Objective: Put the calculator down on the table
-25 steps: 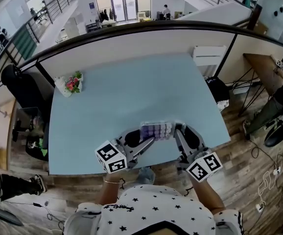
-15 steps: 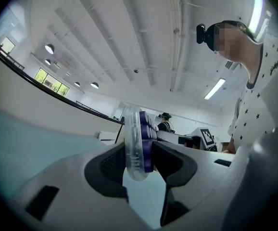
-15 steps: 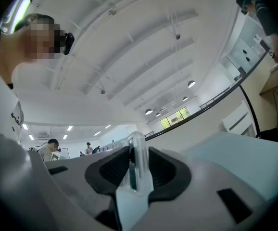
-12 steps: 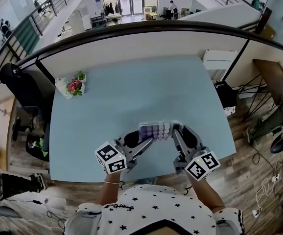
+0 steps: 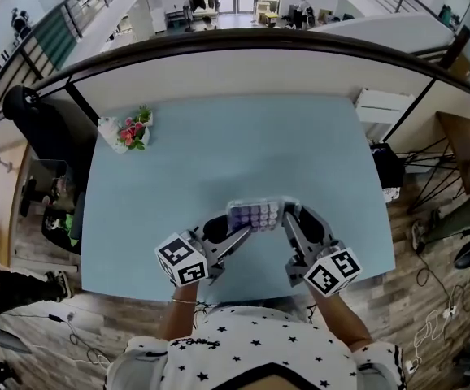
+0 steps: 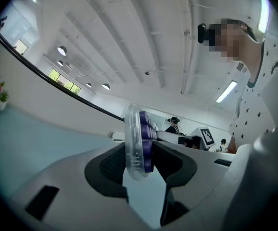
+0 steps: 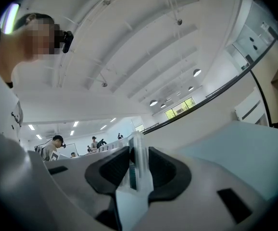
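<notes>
A clear-cased calculator [image 5: 257,214] with purple keys hangs just above the light blue table [image 5: 219,153], near its front edge. My left gripper [image 5: 233,236] is shut on its left end and my right gripper [image 5: 285,222] is shut on its right end. Seen edge-on in the left gripper view, the calculator [image 6: 138,143] stands between the dark pads of the left gripper [image 6: 139,163], keys facing right. From the right gripper view only the calculator's thin clear edge [image 7: 138,165] shows, pinched in the right gripper [image 7: 136,170]. Both grippers point level, towards each other.
A small pot of pink flowers [image 5: 129,132] stands at the table's far left corner. A dark railing [image 5: 243,45] curves behind the table. A black chair [image 5: 32,128] is at the left, a white radiator [image 5: 381,104] at the far right. Wooden floor lies below the front edge.
Both grippers have carried the calculator a little forward over the table and slightly lower. The grip on each end is unchanged.
</notes>
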The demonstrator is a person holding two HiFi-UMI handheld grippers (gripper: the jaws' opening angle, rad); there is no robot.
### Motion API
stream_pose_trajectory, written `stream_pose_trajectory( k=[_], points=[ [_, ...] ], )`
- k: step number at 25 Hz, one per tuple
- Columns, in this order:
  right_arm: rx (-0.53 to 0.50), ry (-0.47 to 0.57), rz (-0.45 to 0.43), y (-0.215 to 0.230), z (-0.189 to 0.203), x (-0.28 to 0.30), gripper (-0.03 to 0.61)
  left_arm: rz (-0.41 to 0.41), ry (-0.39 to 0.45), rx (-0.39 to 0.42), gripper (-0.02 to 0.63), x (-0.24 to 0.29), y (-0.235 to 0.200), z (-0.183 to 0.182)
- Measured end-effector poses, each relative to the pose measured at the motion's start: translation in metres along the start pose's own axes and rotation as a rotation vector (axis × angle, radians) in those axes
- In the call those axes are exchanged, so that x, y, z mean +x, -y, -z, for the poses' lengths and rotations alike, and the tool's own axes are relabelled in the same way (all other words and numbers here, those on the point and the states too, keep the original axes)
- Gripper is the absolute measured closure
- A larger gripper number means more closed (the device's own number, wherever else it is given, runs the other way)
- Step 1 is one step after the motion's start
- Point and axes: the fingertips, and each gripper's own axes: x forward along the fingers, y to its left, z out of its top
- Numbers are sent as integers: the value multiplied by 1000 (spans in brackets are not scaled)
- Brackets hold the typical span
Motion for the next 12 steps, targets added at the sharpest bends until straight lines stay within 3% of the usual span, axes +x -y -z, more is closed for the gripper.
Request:
stream_pose_trajectory(
  k=[12],
  points=[
    [22,-88,-48,35,8,-10,474,-75,8,-59,439,27,4,24]
  ],
)
